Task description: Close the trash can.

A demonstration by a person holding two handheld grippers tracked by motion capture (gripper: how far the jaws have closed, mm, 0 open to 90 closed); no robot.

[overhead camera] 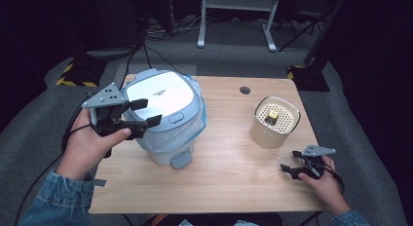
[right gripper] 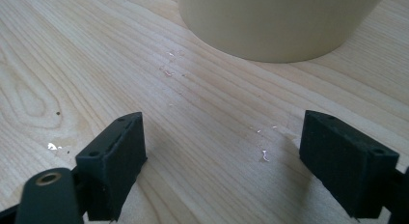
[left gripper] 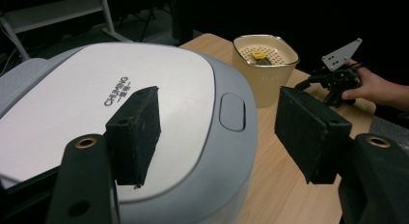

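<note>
Your left gripper [overhead camera: 139, 113] hovers at left edge of grey-and-white lidded bin with blue liner [overhead camera: 168, 116] — jaws spread wide, nothing between them. Bin stands on left half of light wooden table [overhead camera: 224, 172], lid closed. Your right gripper [overhead camera: 298, 163] rests low near table's right front corner, jaws apart and empty — just beside cream round container with perforated top [overhead camera: 275, 121], small yellow piece on it.

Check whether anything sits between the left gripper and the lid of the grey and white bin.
Nothing visible does. The left gripper hangs open right over the near edge of the bin's white lid, with bare lid under and between its pads. The cream container and the right gripper are off to the side on the table.
</note>
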